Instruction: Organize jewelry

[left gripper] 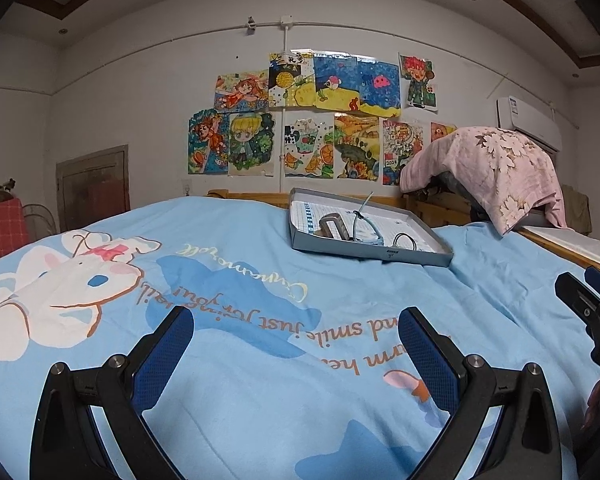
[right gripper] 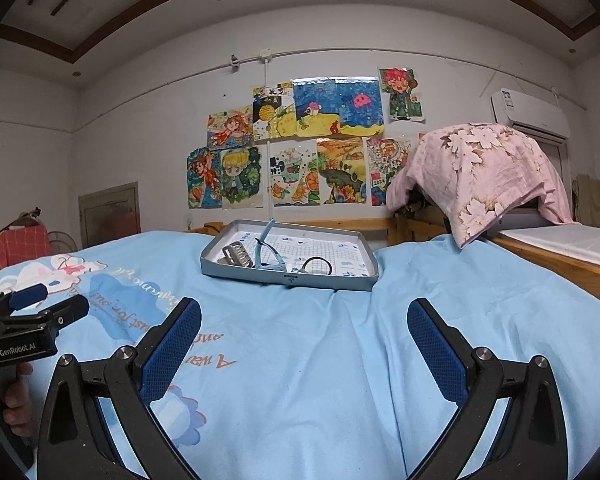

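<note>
Both the left gripper point(left gripper: 296, 344) and right gripper point(right gripper: 304, 336) hover with jaws spread wide and empty over the light-blue printed bedspread point(right gripper: 340, 360), seemingly readied for reaching; the shallow grey cardboard tray point(right gripper: 288, 279), upper centre, keeps a black hair tie point(right gripper: 318, 265), light-blue clip point(right gripper: 269, 252) and metal comb-clip point(right gripper: 236, 254) corralled.

Both grippers — black frames, silver pivot screws, blue textured fingers point(right gripper: 172, 354); white "GenRobot.AI" marking.

Both wrist views low, facing tray point(left gripper: 370, 255) point(right gripper: 288, 278).
</note>
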Tool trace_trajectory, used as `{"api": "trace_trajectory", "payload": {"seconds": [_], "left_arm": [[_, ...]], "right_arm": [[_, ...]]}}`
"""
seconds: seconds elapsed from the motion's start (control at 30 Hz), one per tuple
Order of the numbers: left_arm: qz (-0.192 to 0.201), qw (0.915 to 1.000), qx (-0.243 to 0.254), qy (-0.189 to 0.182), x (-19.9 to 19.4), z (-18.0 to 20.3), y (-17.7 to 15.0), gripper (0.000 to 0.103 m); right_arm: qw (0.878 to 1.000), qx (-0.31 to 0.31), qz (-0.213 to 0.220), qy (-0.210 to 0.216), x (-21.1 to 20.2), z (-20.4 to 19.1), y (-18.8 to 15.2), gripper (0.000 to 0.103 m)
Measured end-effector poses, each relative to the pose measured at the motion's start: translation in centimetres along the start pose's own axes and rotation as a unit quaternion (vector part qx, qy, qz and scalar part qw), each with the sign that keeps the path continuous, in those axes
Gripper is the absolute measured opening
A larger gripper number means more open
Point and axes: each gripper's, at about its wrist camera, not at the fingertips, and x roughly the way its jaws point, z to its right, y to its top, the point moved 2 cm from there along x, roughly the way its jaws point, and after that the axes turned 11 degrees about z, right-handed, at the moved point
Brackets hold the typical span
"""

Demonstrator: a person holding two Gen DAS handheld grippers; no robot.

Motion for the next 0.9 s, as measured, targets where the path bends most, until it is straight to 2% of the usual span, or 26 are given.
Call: {"api": "trace_trajectory", "payload": {"seconds": [0.9], "left_arm": [[0.003,1.0000,0.009,0.001,-0.15,0.24,-0.07,0.103]], "right_arm": [[1.000,0.001,-0.006,0.002,0.09,-0.40,-0.43,0.101]]}}
